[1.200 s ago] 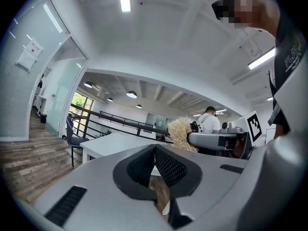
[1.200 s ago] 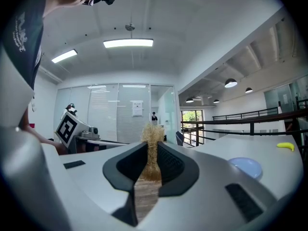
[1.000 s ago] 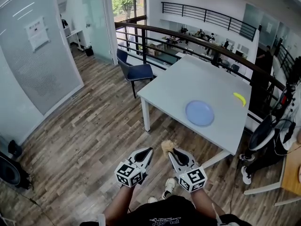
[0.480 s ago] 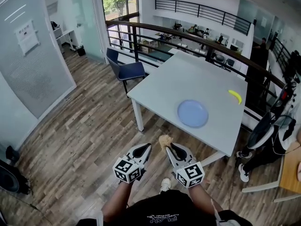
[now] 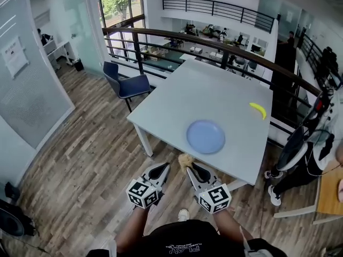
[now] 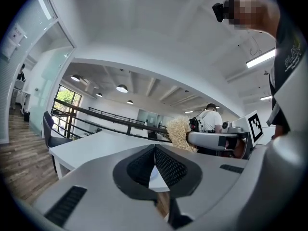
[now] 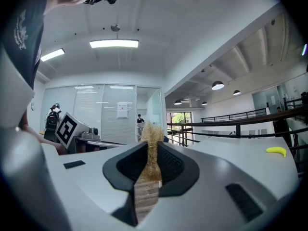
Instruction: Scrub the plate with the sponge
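Observation:
A round blue plate (image 5: pixel 206 136) lies on the white table (image 5: pixel 166 103), near its front edge. My right gripper (image 5: pixel 188 167) is shut on a straw-coloured fibrous sponge (image 5: pixel 185 160), held in the air just short of that edge. The same sponge (image 7: pixel 151 146) sticks up between the right gripper's pads (image 7: pixel 144 165). My left gripper (image 5: pixel 163 169) is shut with nothing in it, level with the right one and to its left. In the left gripper view the jaws (image 6: pixel 155 163) meet, and the sponge (image 6: pixel 181 134) shows off to the right.
A yellow banana (image 5: pixel 258 110) lies near the table's far right side. A blue chair (image 5: pixel 127 83) stands at the table's left corner. A dark railing (image 5: pixel 214 44) runs behind the table. A fan and bags (image 5: pixel 300 154) stand at the right. The floor is wood planks.
The view has moved toward the table: plate and table sit lower and more to the left in the head view. Both grippers keep their pose, the sponge still held in the right one.

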Available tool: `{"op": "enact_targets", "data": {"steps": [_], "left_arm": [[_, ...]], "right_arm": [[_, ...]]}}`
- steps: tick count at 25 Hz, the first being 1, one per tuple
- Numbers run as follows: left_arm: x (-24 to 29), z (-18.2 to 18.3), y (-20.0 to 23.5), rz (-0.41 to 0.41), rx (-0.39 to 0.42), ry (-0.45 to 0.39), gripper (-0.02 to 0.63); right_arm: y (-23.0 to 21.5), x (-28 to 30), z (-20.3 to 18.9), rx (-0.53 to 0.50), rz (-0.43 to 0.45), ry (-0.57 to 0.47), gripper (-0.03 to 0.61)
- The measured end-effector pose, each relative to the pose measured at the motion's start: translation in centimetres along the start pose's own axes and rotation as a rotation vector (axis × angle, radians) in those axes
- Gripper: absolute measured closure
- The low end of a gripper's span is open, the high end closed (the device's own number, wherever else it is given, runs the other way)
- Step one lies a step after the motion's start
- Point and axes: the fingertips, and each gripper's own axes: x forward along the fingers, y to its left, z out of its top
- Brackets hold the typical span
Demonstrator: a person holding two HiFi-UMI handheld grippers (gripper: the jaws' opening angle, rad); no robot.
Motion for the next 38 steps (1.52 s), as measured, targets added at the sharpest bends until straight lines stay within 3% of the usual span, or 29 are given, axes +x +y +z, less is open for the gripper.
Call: {"op": "enact_targets", "data": {"steps": [14, 28, 38], "left_arm": [[7.4, 0.4, 1.7, -0.016, -0.028, 0.037, 0.600], [12.0, 3.1, 11.0, -0.088, -0.017, 0.041, 0.600], [14.3, 5.2, 16.5, -0.144, 0.062, 0.034, 0.600]], "right_arm": [[-7.7, 2.3, -0.5, 0.028, -0.055, 0.030, 0.511], [-10.0, 12.2, 1.3, -0.050, -0.101, 0.027, 0.511], [-12.9, 17.2, 2.2, -0.041, -0.279, -0.022, 0.511]]}}
